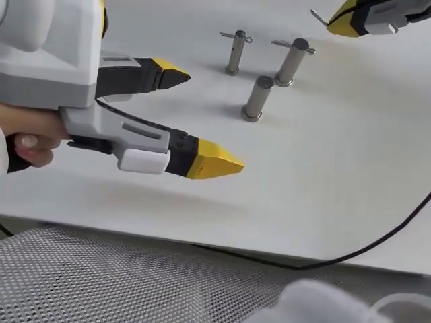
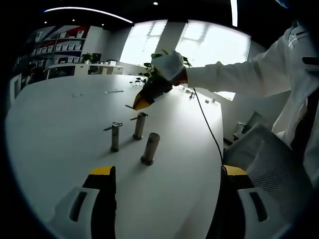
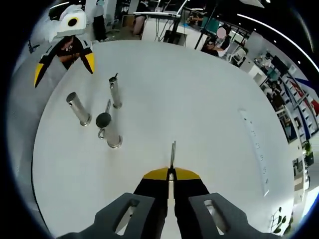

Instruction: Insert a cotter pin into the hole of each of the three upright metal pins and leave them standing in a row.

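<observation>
The right gripper (image 1: 335,24), at the head view's upper right, is closed on a cotter pin (image 3: 172,152), apart from the bare metal pin (image 1: 256,99) standing at upper centre. The left gripper (image 1: 195,118) is wide open and empty, left of that pin.

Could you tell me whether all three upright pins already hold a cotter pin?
No: in the head view, the front pin carries none.

On the table (image 1: 323,175), two metal pins (image 1: 235,52) stand behind a third pin (image 1: 256,98) (left tongs (image 1: 215,120) off to its left).
</observation>
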Action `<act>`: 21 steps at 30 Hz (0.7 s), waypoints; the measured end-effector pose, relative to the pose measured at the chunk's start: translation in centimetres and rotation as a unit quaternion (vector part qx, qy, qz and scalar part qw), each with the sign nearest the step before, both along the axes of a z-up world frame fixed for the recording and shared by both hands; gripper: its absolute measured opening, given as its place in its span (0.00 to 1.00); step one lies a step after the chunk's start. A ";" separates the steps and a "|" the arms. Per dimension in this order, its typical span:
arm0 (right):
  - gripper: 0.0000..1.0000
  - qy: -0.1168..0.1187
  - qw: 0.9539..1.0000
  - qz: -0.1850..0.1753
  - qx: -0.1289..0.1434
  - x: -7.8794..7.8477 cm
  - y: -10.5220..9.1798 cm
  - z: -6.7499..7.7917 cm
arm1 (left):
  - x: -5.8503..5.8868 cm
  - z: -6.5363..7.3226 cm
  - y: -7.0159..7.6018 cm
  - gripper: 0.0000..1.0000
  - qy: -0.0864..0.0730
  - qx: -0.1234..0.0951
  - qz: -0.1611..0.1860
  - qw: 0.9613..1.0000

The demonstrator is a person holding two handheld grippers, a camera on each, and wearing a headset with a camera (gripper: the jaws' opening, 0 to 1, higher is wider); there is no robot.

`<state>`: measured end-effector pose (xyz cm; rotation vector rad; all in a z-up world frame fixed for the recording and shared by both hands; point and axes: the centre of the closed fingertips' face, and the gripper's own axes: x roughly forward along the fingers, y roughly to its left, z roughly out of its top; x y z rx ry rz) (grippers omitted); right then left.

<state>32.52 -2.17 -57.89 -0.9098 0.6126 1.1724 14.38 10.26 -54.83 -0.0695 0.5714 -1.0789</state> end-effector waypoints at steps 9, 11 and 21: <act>0.00 -0.024 0.997 -0.032 0.073 -2.7 0.1 2.5 | 0.7 0.5 -0.5 0.82 0.004 -0.009 0.011 1.000; 0.00 -0.031 0.996 -0.037 0.081 -3.3 0.1 2.9 | 0.8 0.6 -0.7 0.81 0.002 -0.010 0.012 1.000; 0.00 -0.059 0.991 -0.044 0.109 -6.1 1.1 4.5 | 2.5 2.6 -1.9 0.76 0.009 -0.053 0.034 0.998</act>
